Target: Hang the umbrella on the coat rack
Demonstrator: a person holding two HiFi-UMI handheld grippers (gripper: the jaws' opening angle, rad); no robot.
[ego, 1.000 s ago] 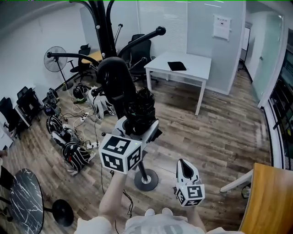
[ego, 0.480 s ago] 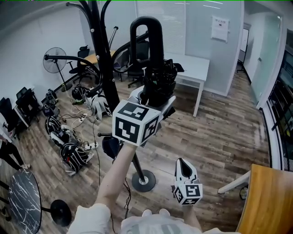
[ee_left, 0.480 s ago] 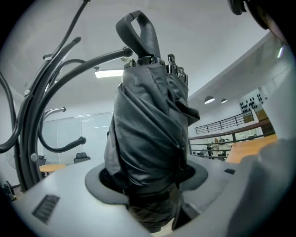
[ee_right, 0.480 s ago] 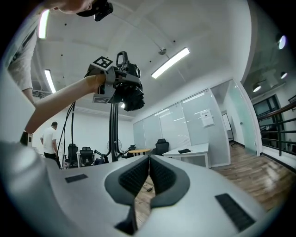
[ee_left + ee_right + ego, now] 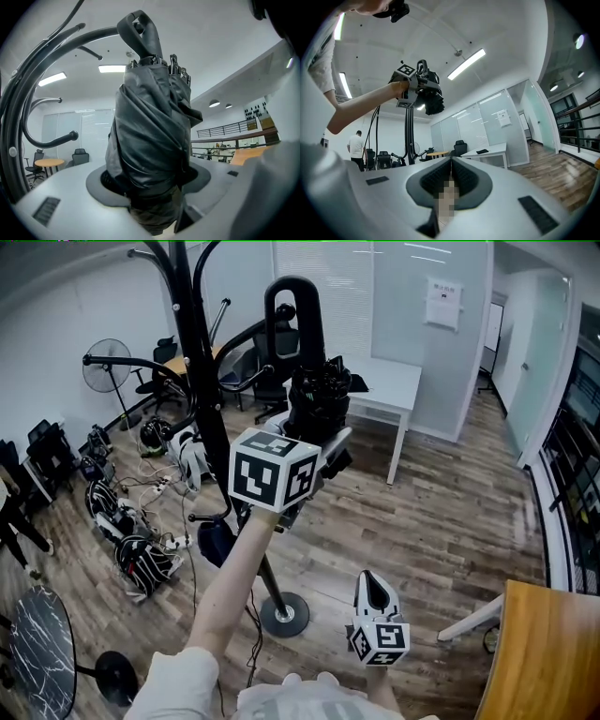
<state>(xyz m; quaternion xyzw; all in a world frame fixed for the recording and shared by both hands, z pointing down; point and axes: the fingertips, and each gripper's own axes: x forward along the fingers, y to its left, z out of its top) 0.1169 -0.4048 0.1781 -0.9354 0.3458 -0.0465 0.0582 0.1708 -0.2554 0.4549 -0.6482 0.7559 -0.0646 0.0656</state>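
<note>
My left gripper [image 5: 314, 442] is raised at arm's length and shut on a folded black umbrella [image 5: 319, 395], which stands upright with its looped handle [image 5: 295, 306] on top. The black coat rack [image 5: 199, 381] stands just left of it, its curved arms spreading above. In the left gripper view the umbrella [image 5: 150, 131] fills the middle between the jaws, and the coat rack arms [image 5: 28, 93] curve along the left. My right gripper [image 5: 373, 589] hangs low near my body, shut and empty. In the right gripper view my right gripper [image 5: 449, 164] looks up at the umbrella [image 5: 432, 101].
The coat rack's round base [image 5: 284, 615] sits on the wood floor. Cables and headsets [image 5: 141, 549] litter the floor at left beside a fan [image 5: 103, 367]. A white table [image 5: 389, 381] and office chairs stand behind. A wooden tabletop [image 5: 544, 652] is at lower right.
My left gripper has lifted the umbrella from low in front of the rack's pole to high and upright beside it. The right gripper has barely moved.
</note>
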